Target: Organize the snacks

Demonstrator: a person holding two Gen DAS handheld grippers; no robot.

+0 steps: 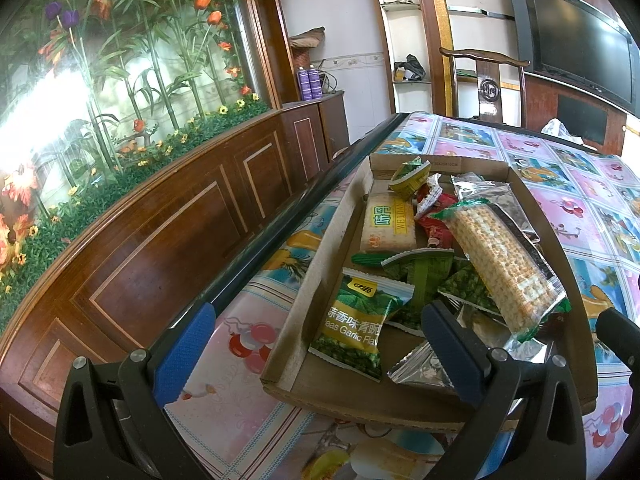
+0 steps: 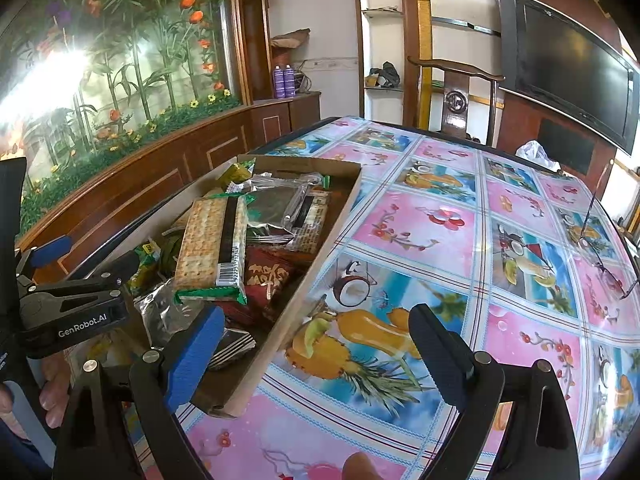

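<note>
A shallow cardboard tray (image 1: 316, 280) of snacks sits on the table's left side. It holds a long cracker pack (image 1: 500, 264), a green garlic-pea bag (image 1: 356, 328), a yellow biscuit pack (image 1: 386, 222), silver foil packs (image 1: 424, 368) and red packets (image 1: 436, 232). My left gripper (image 1: 316, 352) is open, its fingers straddling the tray's near left wall. My right gripper (image 2: 316, 356) is open and empty, straddling the tray's near right wall (image 2: 296, 312). The cracker pack (image 2: 210, 240) lies on top of the pile. The left gripper (image 2: 80, 280) shows at the left of the right wrist view.
The table has a glossy fruit-print cloth (image 2: 460, 240). A pair of glasses (image 2: 600, 256) lies at its right edge and a white plastic bag (image 2: 536, 154) at the far end. A wooden chair (image 2: 456, 96) stands behind. A panelled wall (image 1: 160, 240) runs along the left.
</note>
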